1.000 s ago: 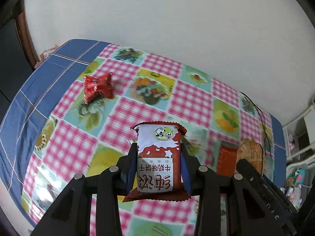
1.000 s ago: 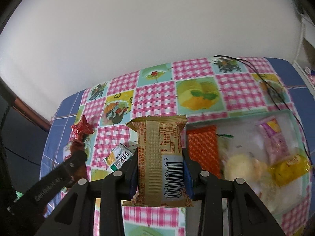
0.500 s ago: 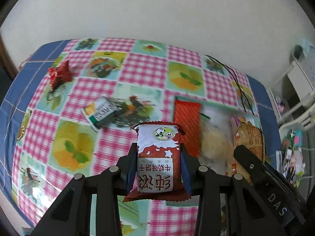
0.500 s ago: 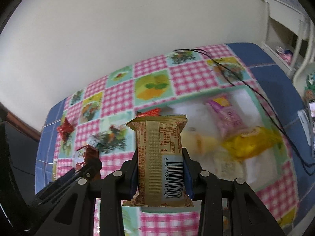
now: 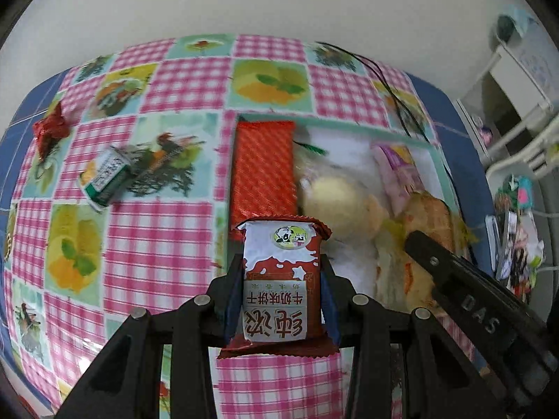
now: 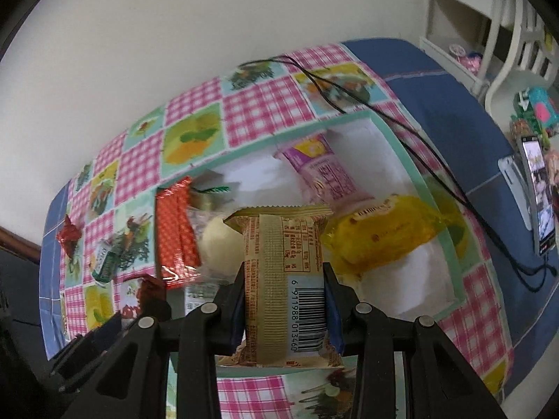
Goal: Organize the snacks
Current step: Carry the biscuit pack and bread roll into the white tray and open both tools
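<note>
My left gripper [image 5: 281, 300] is shut on a red-and-white milk biscuit packet [image 5: 279, 279], held over the near left corner of the green-rimmed white tray [image 5: 438, 164]. My right gripper [image 6: 283, 300] is shut on a tan wafer packet with a barcode [image 6: 284, 279], held above the tray's [image 6: 412, 174] near side. In the tray lie an orange-red packet [image 5: 263, 167], a pale round bun [image 5: 332, 195], a pink packet [image 6: 325, 174] and a yellow packet [image 6: 380, 234]. The right gripper also shows in the left wrist view [image 5: 461, 279].
On the checked tablecloth left of the tray lie a small green-and-white packet [image 5: 104, 178] and a red crumpled wrapper [image 5: 49, 129]. A black cable [image 6: 384, 111] runs past the tray's far right side. A phone [image 6: 539, 206] and white shelving [image 6: 489, 35] stand at the right.
Both grippers have swung right with their packets, from the open tablecloth to over the tray. The tray now fills the middle of both views.
</note>
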The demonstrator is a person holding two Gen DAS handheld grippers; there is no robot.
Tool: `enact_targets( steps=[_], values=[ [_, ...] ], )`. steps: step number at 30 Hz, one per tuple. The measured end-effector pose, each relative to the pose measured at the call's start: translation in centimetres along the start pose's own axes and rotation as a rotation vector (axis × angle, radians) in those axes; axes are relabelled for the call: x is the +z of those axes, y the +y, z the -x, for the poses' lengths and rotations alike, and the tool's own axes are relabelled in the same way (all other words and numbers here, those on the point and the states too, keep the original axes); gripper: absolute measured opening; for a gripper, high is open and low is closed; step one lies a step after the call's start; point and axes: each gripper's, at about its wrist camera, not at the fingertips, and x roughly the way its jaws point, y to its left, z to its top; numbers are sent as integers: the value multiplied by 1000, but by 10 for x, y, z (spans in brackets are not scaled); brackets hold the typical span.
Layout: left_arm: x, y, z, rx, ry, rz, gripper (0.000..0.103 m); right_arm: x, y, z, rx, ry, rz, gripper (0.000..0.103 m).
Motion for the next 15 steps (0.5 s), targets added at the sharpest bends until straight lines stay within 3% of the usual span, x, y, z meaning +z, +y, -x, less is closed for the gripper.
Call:
enact_targets(
  steps=[15],
  values=[
    [-1,-26,-5,-69,17,-55,41,1,-14,-5,4,33,-43,41]
  ],
)
